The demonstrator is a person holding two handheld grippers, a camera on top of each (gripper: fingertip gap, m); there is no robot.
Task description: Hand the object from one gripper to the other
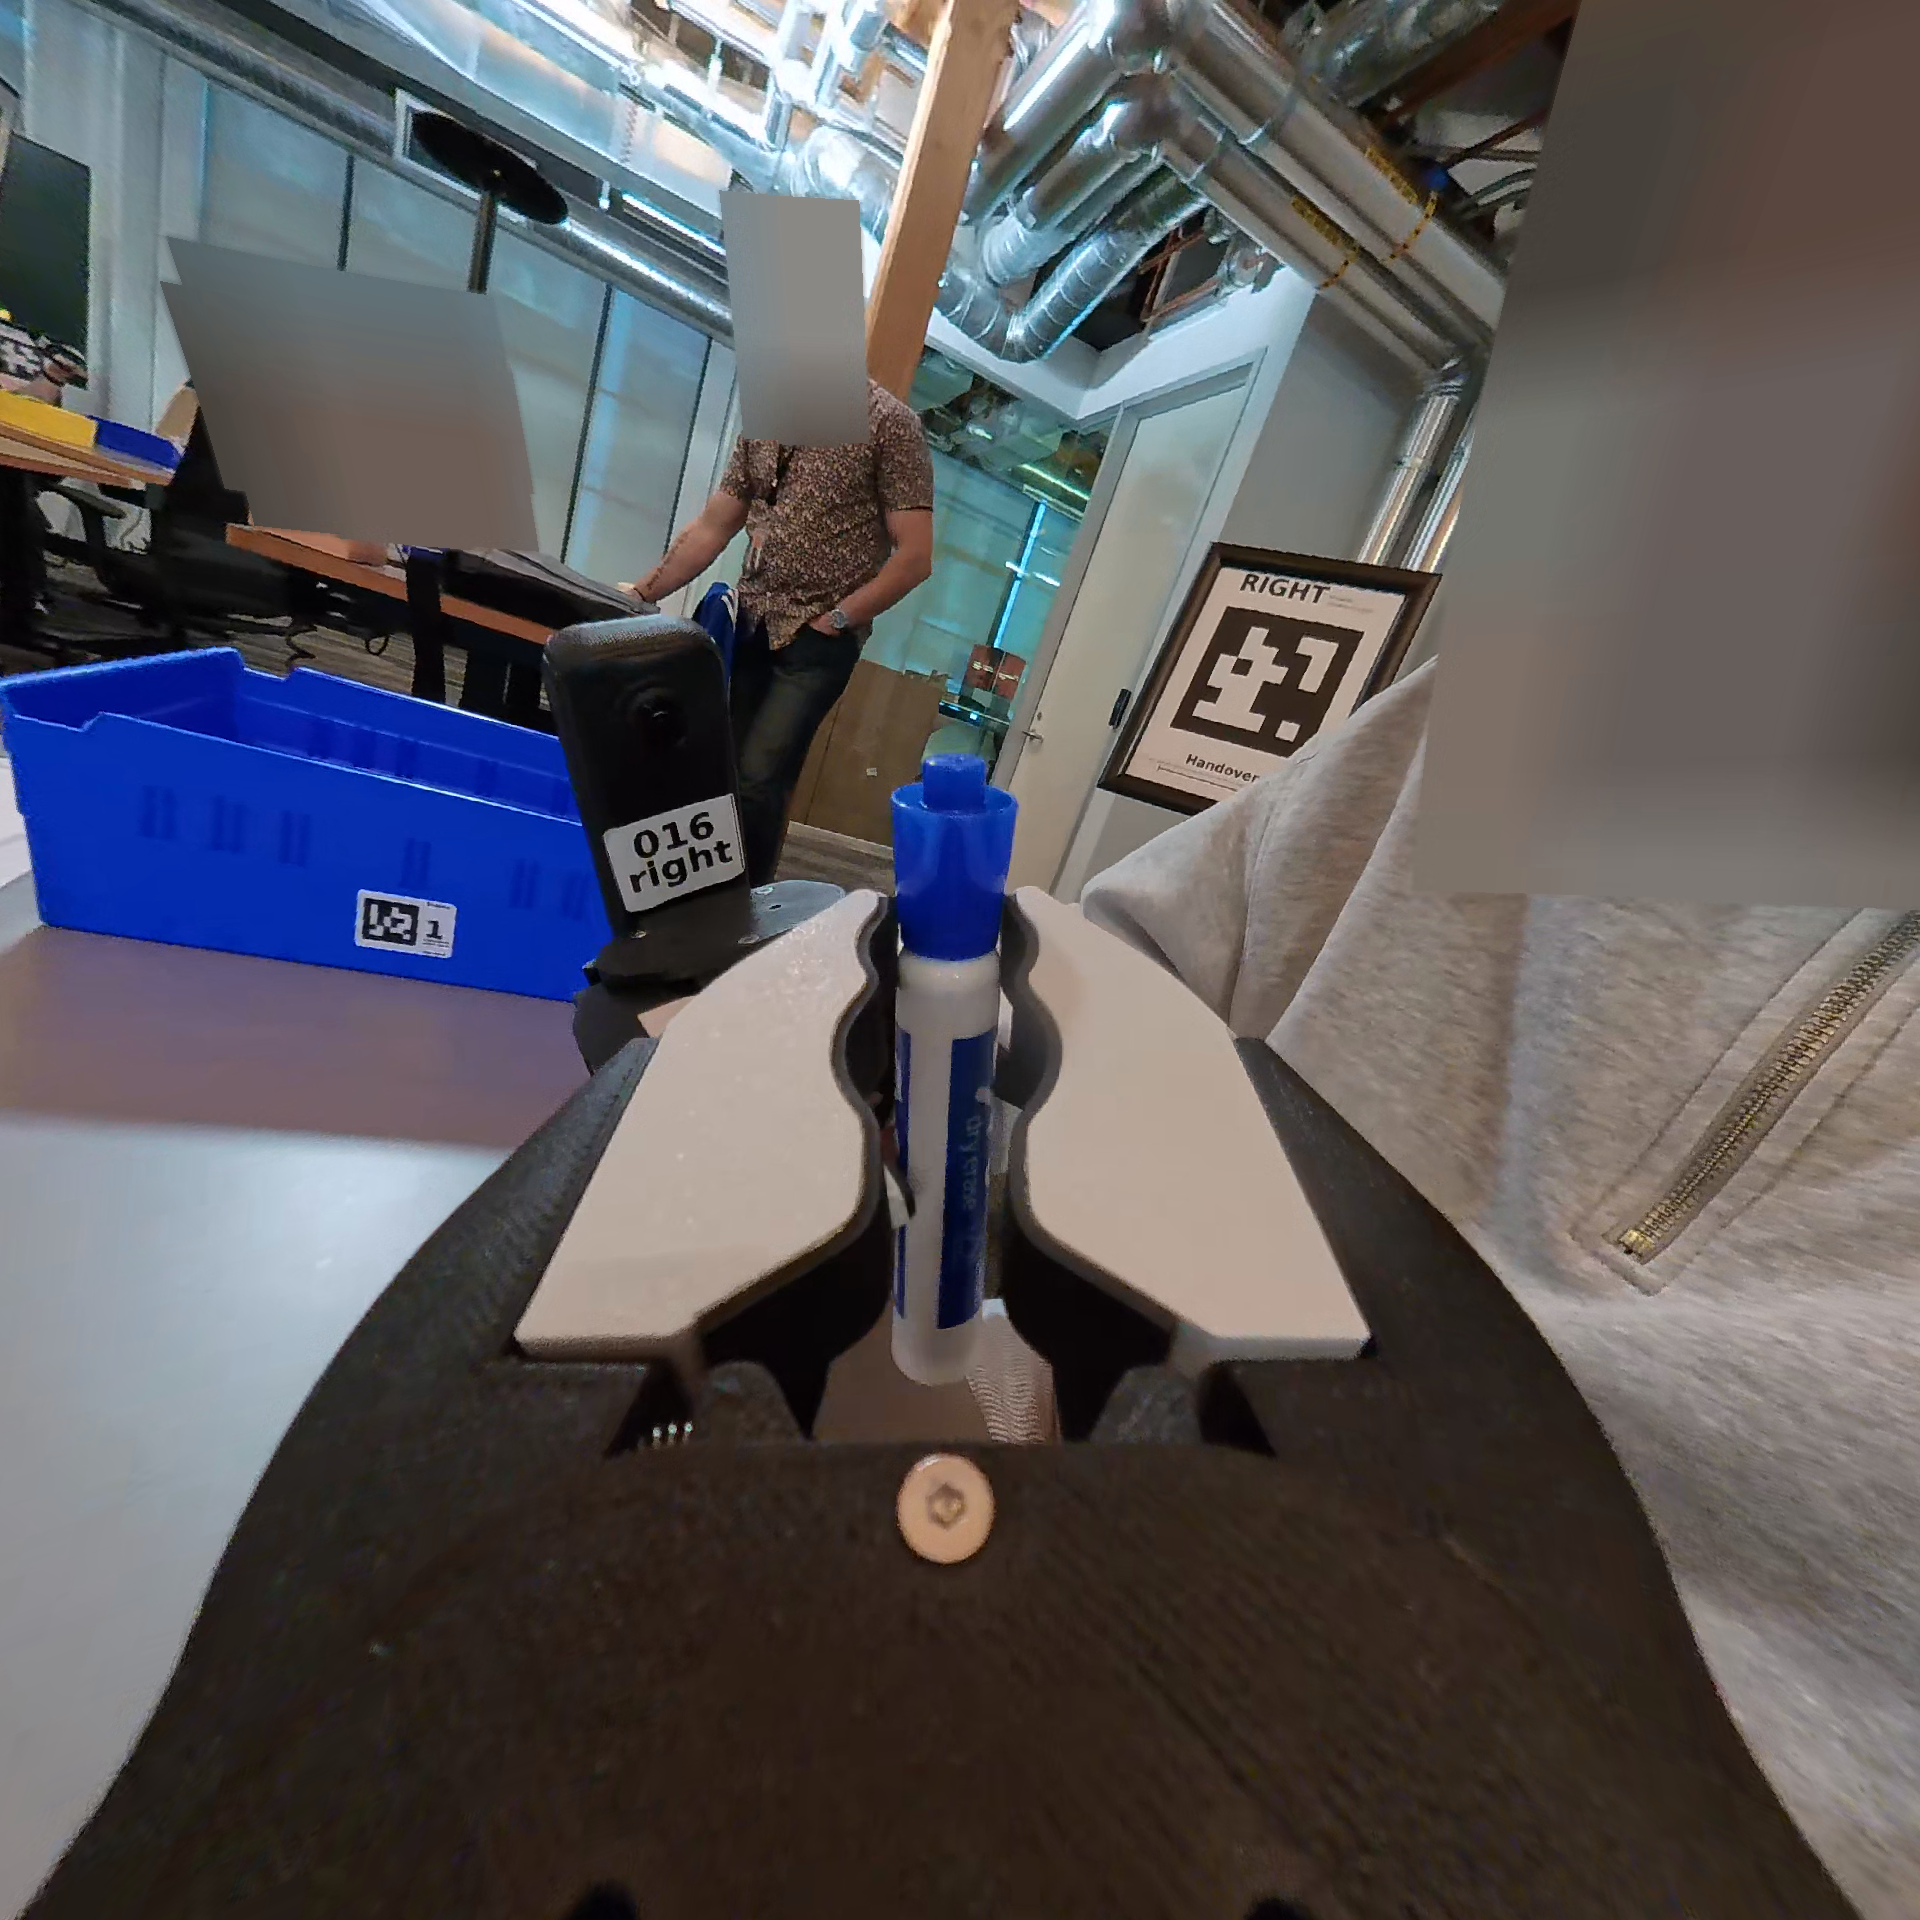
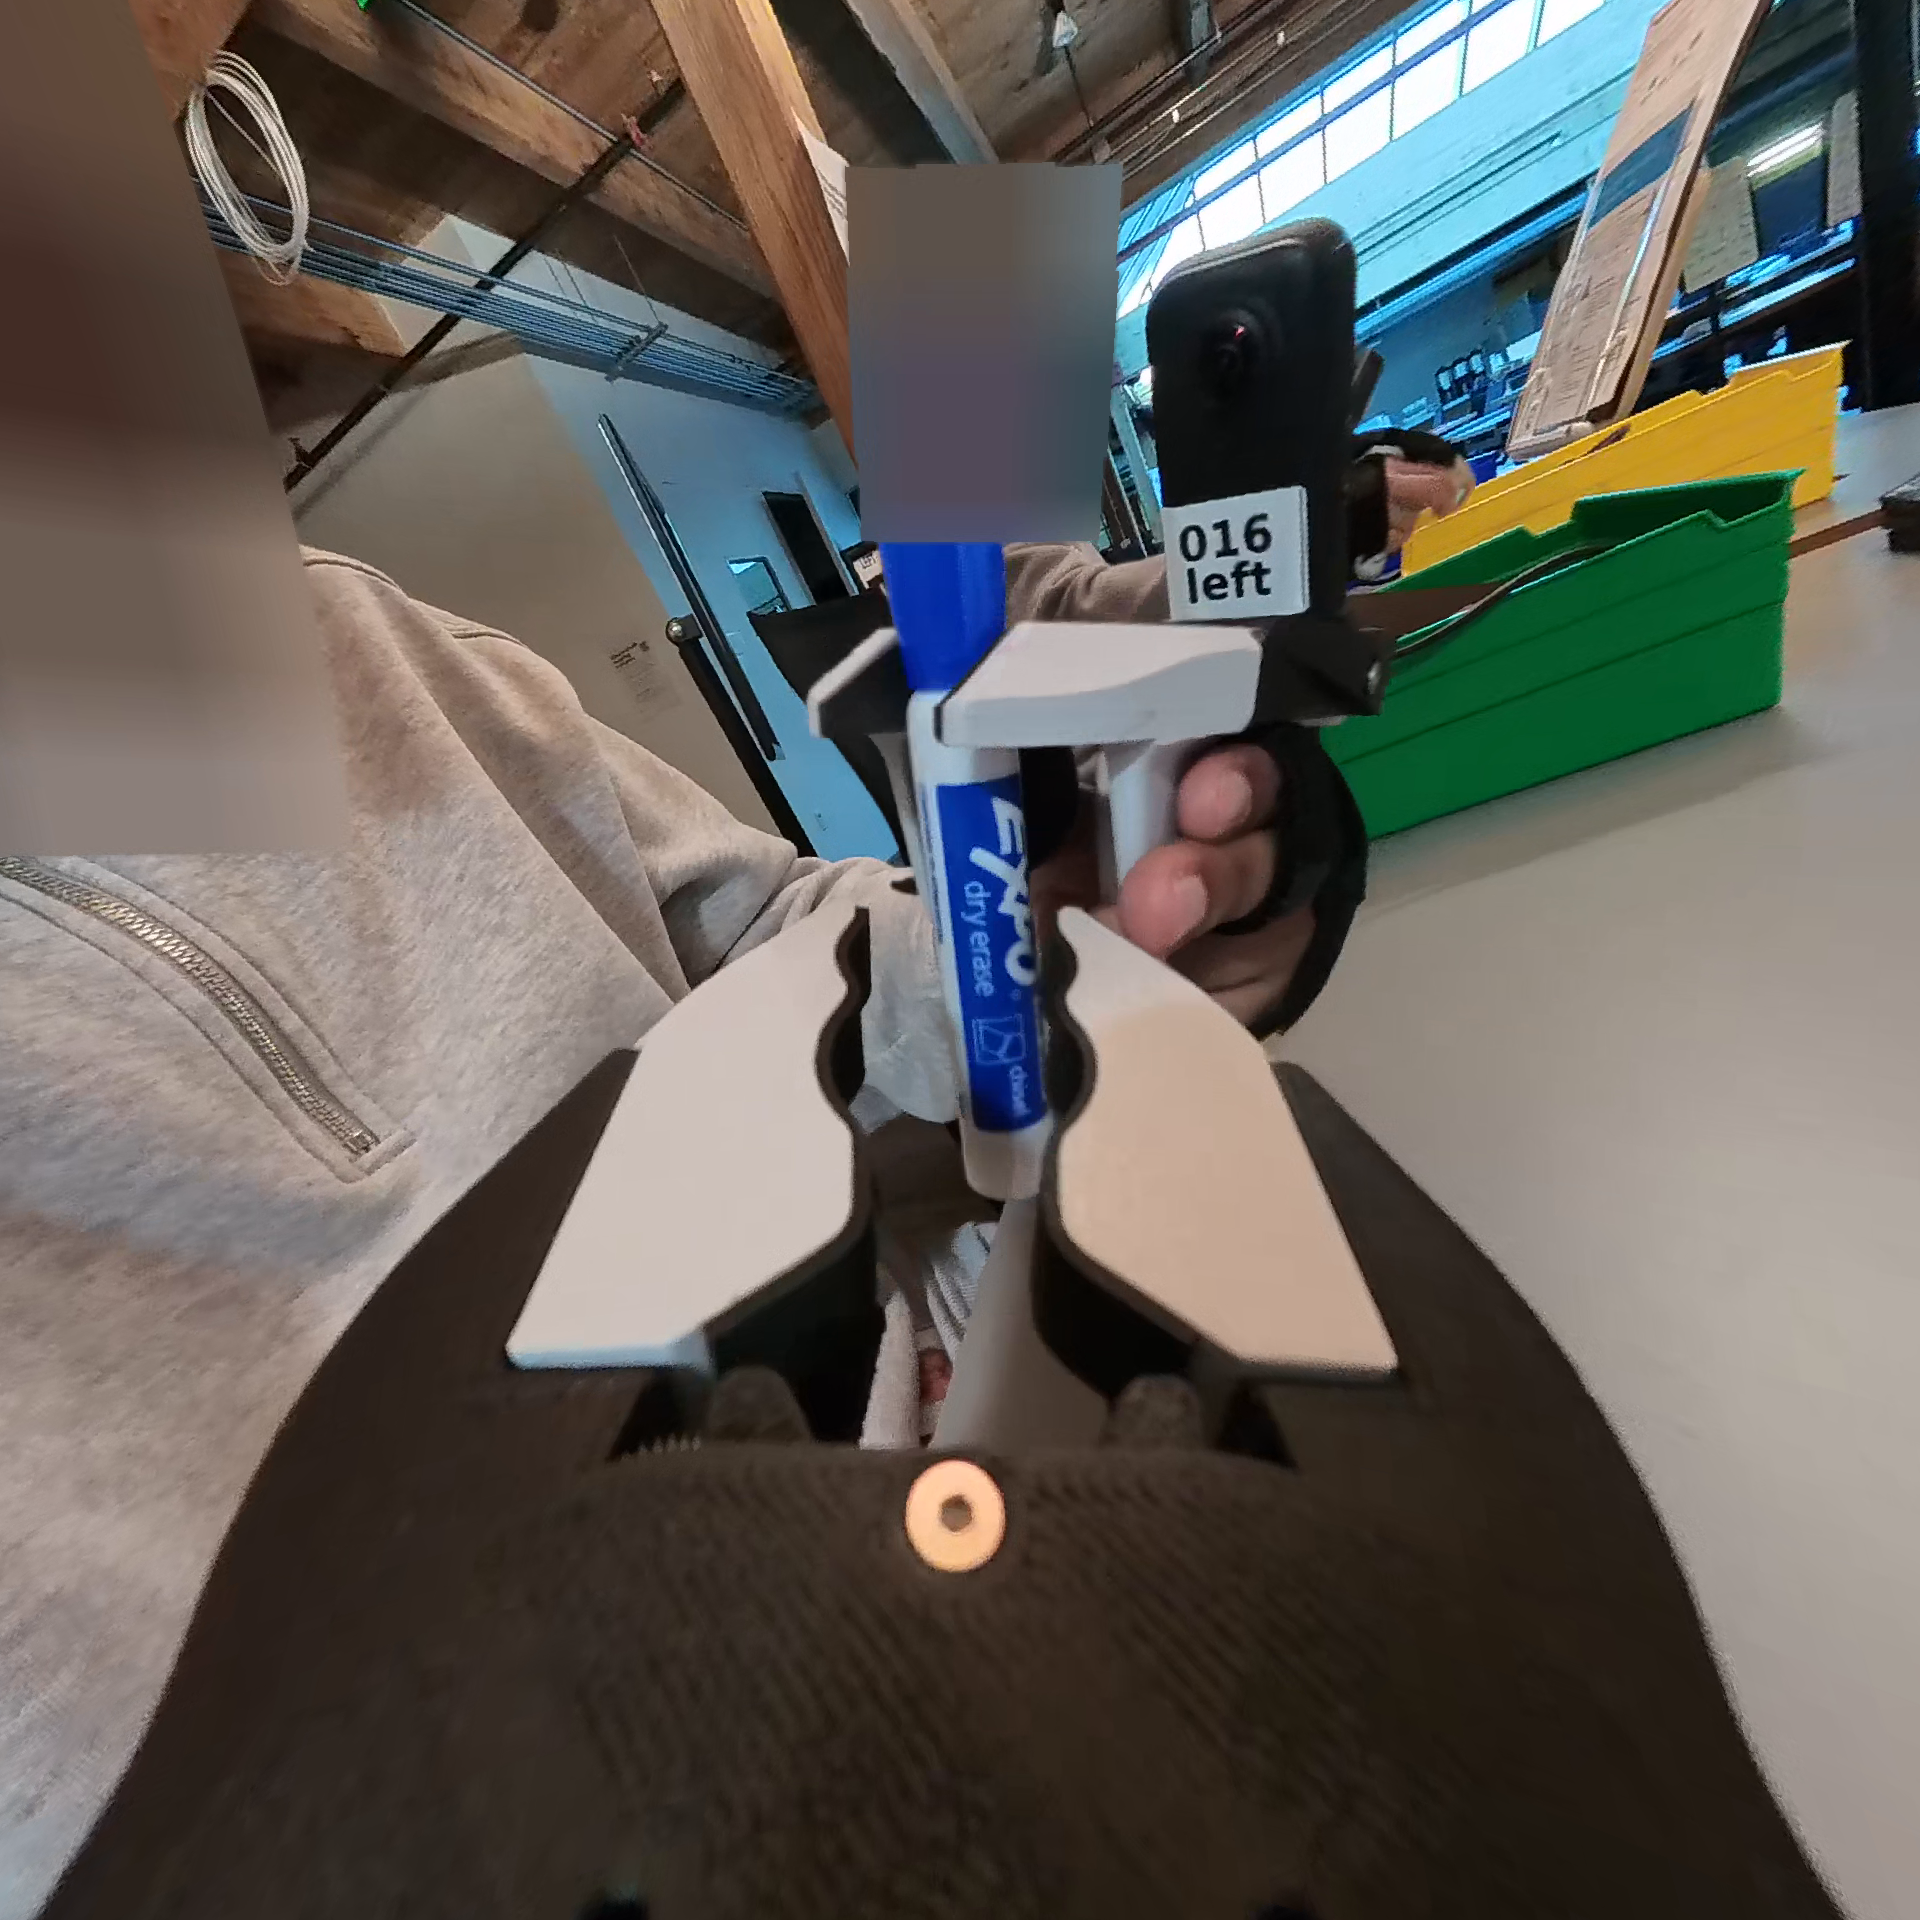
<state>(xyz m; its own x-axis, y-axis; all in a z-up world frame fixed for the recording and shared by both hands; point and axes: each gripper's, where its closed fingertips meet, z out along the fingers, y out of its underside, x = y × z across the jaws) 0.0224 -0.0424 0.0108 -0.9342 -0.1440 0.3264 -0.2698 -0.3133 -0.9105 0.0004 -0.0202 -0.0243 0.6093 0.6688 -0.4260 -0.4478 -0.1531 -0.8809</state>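
Observation:
A blue-and-white dry-erase marker (image 1: 945, 1091) stands upright with its blue cap on top. My left gripper (image 1: 948, 914) is shut on it just below the cap; in the right wrist view the left gripper (image 2: 935, 696) clamps the marker (image 2: 982, 935) from the right, held by a hand. My right gripper (image 2: 961, 925) is open around the marker's lower half. Its right finger (image 2: 1143, 1122) is at the barrel and its left finger (image 2: 727, 1122) stands apart from it. In the left wrist view only the right gripper's camera and mount (image 1: 644, 769) show; its fingers are hidden.
A blue bin (image 1: 260, 800) sits on the grey table (image 1: 208, 1247) at the left. A green bin (image 2: 1579, 665) and a yellow bin (image 2: 1662, 436) stand at the far right. The operator's grey sweatshirt (image 1: 1558, 1143) is close by. A person (image 1: 821, 540) stands behind, beside a framed sign (image 1: 1268, 675). The gap from one gripper's tips to the other's is roughly 4 centimetres.

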